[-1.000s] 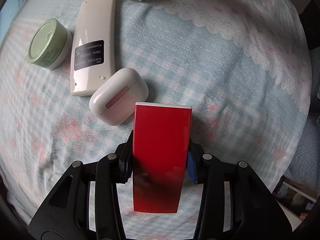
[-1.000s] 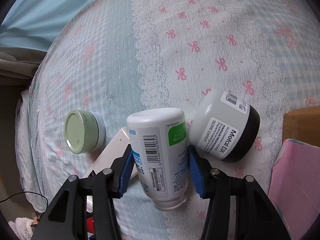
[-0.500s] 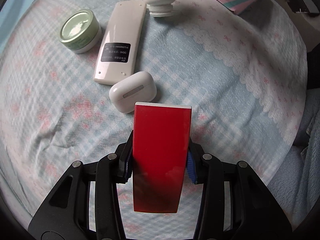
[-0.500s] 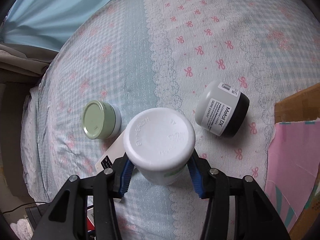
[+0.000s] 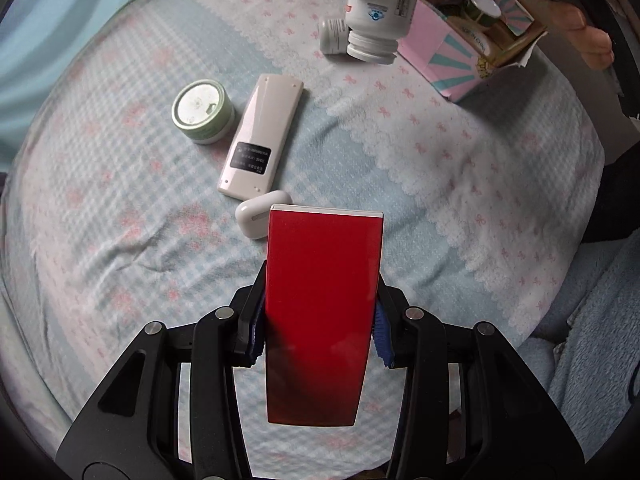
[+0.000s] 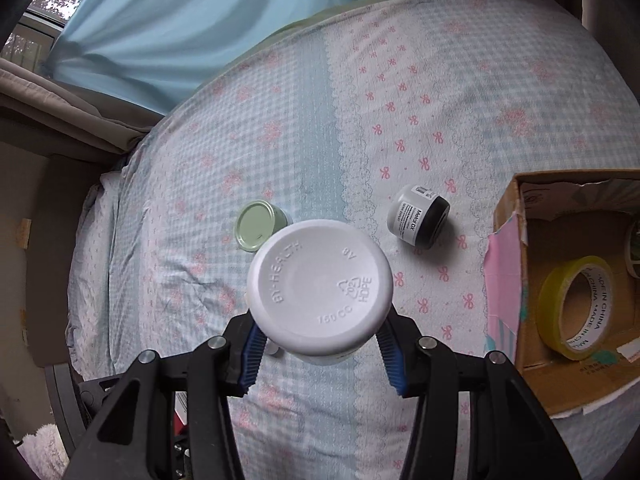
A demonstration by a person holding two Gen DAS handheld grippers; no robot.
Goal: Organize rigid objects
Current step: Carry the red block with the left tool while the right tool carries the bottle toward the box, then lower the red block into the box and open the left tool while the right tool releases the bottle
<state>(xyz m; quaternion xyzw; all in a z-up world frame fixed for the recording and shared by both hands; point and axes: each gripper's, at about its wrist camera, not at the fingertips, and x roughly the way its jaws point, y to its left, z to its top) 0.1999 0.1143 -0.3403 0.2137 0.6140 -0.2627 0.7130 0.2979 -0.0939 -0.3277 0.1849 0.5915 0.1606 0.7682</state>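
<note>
Now the left gripper [image 5: 318, 330] clamps a red box [image 5: 322, 312]; the right gripper [image 6: 320, 346] pinches a white bottle [image 6: 320, 290] (base toward camera) above the bed [image 6: 400, 100].

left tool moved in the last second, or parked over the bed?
Yes. The left tool, shut on the red box, has pulled up and away from the bed: the earbud case and remote look smaller and farther off.

My right gripper [image 6: 320, 344] clamps a white bottle [image 6: 319, 286], base toward the camera | green tin [image 6: 256, 231] just beyond on the bedspread [image 6: 300, 128] | grey jar [image 6: 418, 216] right | tape roll [image 6: 574, 306] in the cardboard box [image 6: 508, 216], far right
</note>
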